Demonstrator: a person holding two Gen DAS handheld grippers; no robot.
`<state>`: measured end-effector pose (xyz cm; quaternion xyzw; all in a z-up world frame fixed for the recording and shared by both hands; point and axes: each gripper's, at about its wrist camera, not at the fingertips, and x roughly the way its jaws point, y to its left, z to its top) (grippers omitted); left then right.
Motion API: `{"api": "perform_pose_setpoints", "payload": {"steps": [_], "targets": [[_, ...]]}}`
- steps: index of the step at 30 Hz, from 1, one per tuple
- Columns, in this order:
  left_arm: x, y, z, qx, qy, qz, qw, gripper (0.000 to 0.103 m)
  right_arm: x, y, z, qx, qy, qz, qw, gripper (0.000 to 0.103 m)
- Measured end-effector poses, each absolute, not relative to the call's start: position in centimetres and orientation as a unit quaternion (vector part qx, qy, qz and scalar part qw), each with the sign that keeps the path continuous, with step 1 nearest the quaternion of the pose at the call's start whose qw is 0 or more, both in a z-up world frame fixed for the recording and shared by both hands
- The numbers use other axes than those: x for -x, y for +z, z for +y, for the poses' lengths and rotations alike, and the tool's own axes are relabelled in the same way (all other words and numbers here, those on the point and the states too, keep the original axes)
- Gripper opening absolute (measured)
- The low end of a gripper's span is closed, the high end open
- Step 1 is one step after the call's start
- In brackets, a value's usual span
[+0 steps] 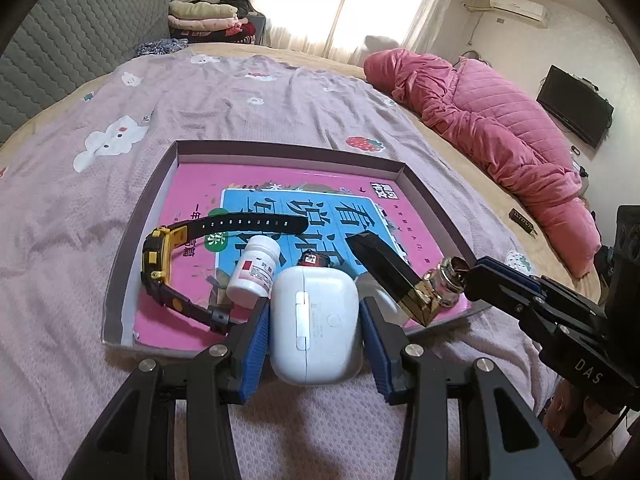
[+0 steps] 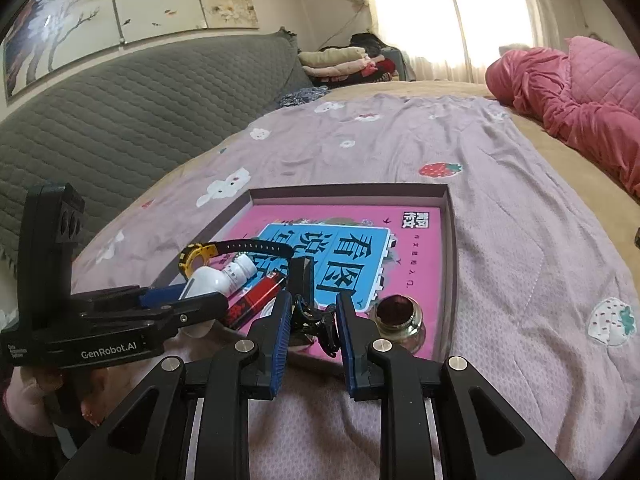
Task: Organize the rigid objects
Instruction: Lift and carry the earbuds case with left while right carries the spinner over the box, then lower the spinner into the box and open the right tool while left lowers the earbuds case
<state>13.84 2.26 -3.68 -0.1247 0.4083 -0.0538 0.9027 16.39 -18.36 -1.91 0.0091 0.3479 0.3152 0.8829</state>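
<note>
A: Left wrist view: left gripper (image 1: 316, 324) clamps the white earbud case (image 1: 315, 322) above the box's (image 1: 420, 184) near edge.
B: Right gripper (image 2: 310, 320) pinches a black-and-gold clip-like object (image 2: 303, 280), over the box's pink book (image 2: 416, 240).

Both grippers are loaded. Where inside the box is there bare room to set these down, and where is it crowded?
Free: the far half of the shallow box, pink book cover between the watch strap and the far wall. Crowded: the near edge, where pill bottle, lighter and glass jar sit. Left gripper holds the white earbud case; right gripper clamps a black-and-gold object.
</note>
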Motion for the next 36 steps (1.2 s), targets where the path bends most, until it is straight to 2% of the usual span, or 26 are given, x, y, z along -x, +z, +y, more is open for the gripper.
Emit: {"api": "perform_pose_setpoints", "payload": {"steps": [5, 8, 36], "targets": [[-14.6, -4.1, 2.2, 0.125, -0.056, 0.413, 0.9, 0.043, -17.0, -2.4, -18.1, -0.008, 0.314, 0.354, 0.881, 0.023], [-15.0, -4.3, 2.1, 0.124, -0.056, 0.415, 0.9, 0.038, -17.2, -2.6, -18.0, -0.009, 0.314, 0.356, 0.88, 0.023], [-16.5, -5.4, 1.6, 0.117, -0.062, 0.424, 0.896, 0.037, -18.6, -5.0, -16.7, 0.006, 0.31, 0.392, 0.866, 0.023]]}}
